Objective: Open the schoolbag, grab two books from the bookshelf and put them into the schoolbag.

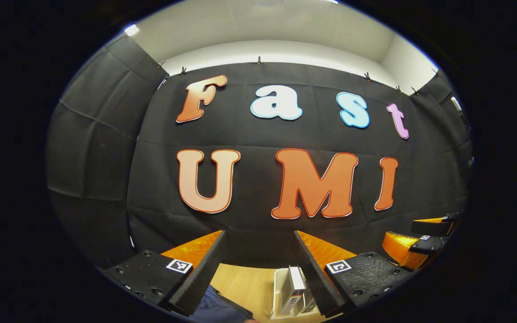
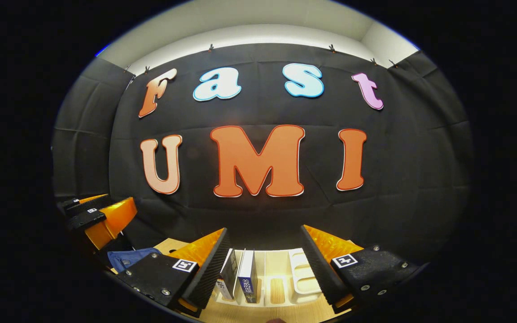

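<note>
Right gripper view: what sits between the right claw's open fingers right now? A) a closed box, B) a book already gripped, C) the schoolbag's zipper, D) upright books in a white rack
D: the books stand upright in the white rack on the table, framed by the open right claw, whose fingers touch nothing.

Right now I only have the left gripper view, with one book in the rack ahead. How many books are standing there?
Observer: Two books stand upright, side by side, at the left end of the rack as the right gripper view sees it.
Operator: Any slots free?
Observer: Yes, the slots to the right of them hold nothing.
Operator: Is the right tool holding anything?
Observer: No, the right tool is open and holds nothing.
</note>
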`<state>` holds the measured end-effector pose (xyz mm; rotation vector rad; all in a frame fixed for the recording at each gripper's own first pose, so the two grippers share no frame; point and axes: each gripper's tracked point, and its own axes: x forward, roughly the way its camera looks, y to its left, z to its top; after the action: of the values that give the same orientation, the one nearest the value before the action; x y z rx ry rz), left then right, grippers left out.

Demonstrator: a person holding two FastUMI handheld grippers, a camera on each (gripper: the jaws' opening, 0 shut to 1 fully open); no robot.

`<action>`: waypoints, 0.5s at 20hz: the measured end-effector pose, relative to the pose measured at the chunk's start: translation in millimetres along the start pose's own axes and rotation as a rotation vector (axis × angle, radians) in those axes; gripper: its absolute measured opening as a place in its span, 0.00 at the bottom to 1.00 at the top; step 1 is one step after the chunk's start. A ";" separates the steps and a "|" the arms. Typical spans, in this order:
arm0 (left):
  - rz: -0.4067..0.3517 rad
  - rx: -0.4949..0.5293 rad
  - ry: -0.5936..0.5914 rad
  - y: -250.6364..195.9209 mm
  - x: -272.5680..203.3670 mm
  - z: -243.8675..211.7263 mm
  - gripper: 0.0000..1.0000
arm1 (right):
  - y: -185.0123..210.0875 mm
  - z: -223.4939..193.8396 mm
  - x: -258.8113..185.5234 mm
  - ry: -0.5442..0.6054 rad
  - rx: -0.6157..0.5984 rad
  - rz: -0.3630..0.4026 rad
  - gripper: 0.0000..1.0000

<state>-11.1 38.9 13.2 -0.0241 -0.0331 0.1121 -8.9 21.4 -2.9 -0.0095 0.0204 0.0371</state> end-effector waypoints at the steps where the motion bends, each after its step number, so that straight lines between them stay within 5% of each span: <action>1: 0.000 0.001 0.000 -0.2 0.0 -0.1 0.93 | -0.8 -1.4 1.1 0.004 -0.001 -0.003 0.93; 10: -0.010 0.015 0.009 -1.3 2.7 -16.7 0.93 | -0.6 -18.0 8.1 0.030 -0.016 -0.006 0.93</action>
<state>-7.7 37.6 -3.3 -0.0098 -0.0237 0.1023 -1.1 20.9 -21.0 -0.0262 0.0496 0.0308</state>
